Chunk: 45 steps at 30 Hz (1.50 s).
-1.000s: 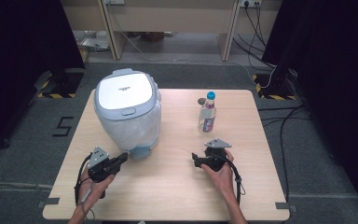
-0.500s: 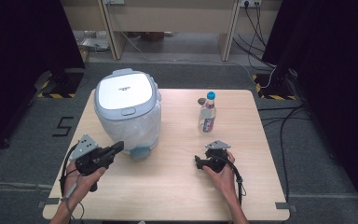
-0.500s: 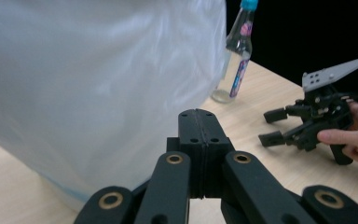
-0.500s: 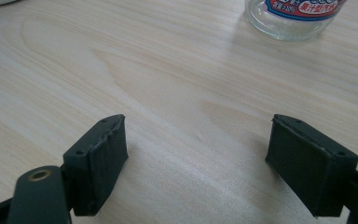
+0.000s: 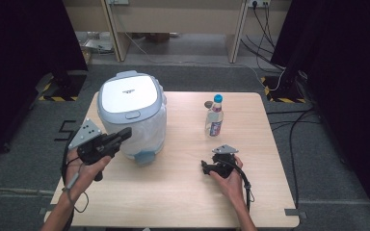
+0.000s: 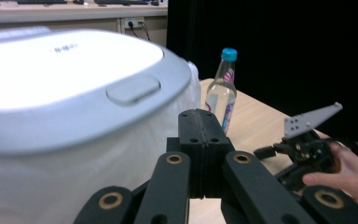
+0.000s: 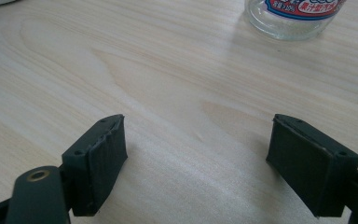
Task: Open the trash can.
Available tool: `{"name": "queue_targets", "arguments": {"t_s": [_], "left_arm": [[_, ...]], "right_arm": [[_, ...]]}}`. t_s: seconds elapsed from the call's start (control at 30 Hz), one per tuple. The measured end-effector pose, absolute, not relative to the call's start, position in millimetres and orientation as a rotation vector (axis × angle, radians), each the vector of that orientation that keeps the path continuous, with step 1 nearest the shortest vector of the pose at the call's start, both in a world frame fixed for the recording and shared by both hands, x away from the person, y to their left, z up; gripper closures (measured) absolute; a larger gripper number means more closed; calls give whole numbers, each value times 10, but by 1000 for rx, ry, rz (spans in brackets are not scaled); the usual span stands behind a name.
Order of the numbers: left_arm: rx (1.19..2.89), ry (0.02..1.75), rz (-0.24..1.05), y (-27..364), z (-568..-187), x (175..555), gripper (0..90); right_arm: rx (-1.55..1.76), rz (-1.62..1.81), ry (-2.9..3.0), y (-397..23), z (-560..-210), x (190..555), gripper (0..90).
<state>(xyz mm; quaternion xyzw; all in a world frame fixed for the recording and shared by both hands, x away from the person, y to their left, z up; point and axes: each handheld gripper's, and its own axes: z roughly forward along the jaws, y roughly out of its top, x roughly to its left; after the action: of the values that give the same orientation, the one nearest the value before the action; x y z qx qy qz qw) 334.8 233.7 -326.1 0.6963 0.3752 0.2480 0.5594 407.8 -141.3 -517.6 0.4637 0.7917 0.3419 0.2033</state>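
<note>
On the wooden worktop (image 5: 183, 192), counted left to right: one white rice cooker (image 5: 131, 113) at centre left, lid down; one clear bottle (image 5: 214, 117) with a blue cap, upright, right of centre. Two hand-held grippers: left hand-held gripper (image 5: 123, 135) raised just beside the cooker's front, jaws pressed together, empty; right hand-held gripper (image 5: 205, 167) low on the worktop below the bottle, jaws spread wide, empty.

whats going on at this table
A person sits at a wooden table with a gripper in each hand. The left gripper is lifted off the table, jaws shut on nothing, pointing at the white rice cooker, whose lid is closed. The right gripper rests low on the table with its jaws wide open and empty, just short of the blue-capped bottle. Nothing is held yet.
</note>
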Motion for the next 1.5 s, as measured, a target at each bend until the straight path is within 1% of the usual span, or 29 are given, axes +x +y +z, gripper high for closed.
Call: {"name": "queue_targets", "arguments": {"t_s": [0.3, 0.47, 0.53, 0.6, 0.63, 0.9, 0.97, 1.0, 1.03, 1.07, 1.13, 1.3, 1.33, 1.47, 1.5], "left_arm": [[1643, 908, 613, 2300, -3115, 3611, 897], [1644, 921, 624, 2273, -3107, 3738, 896], [1649, 940, 618, 2285, -3168, 3832, 896], [1634, 946, 600, 2297, -3177, 3846, 896], [1654, 936, 621, 2290, -3175, 3846, 896], [1686, 917, 661, 2266, -3171, 3855, 896], [1668, 912, 645, 2285, -3200, 3860, 896], [1652, 918, 602, 2318, -3206, 3881, 896], [1652, 918, 602, 2318, -3206, 3881, 897], [1656, 909, 605, 2322, -3209, 3880, 897], [1685, 879, 689, 2273, -3214, 3850, 897], [1664, 872, 682, 2283, -3248, 3858, 897], [1663, 883, 651, 2299, -3237, 3871, 896], [1719, 869, 699, 2259, -3197, 3863, 897], [1720, 874, 677, 2274, -3184, 3875, 896]], "right_arm": [[1288, 954, 2215, -1414, -5177, 4079, 184], [1286, 955, 2216, -1415, -5177, 4078, 183], [1287, 955, 2216, -1415, -5177, 4077, 183], [1288, 956, 2216, -1416, -5177, 4076, 183], [1284, 955, 2217, -1419, -5178, 4075, 183], [1289, 957, 2216, -1421, -5177, 4068, 182], [1288, 957, 2216, -1421, -5178, 4068, 182], [1288, 957, 2216, -1421, -5178, 4068, 182], [1288, 957, 2216, -1421, -5178, 4067, 182], [1288, 957, 2216, -1421, -5178, 4067, 182], [1288, 956, 2216, -1421, -5178, 4067, 181], [1291, 953, 2217, -1422, -5177, 4065, 180], [1293, 953, 2213, -1420, -5177, 4064, 179], [1294, 948, 2212, -1420, -5177, 4059, 177], [1294, 948, 2212, -1420, -5177, 4059, 177]]}}
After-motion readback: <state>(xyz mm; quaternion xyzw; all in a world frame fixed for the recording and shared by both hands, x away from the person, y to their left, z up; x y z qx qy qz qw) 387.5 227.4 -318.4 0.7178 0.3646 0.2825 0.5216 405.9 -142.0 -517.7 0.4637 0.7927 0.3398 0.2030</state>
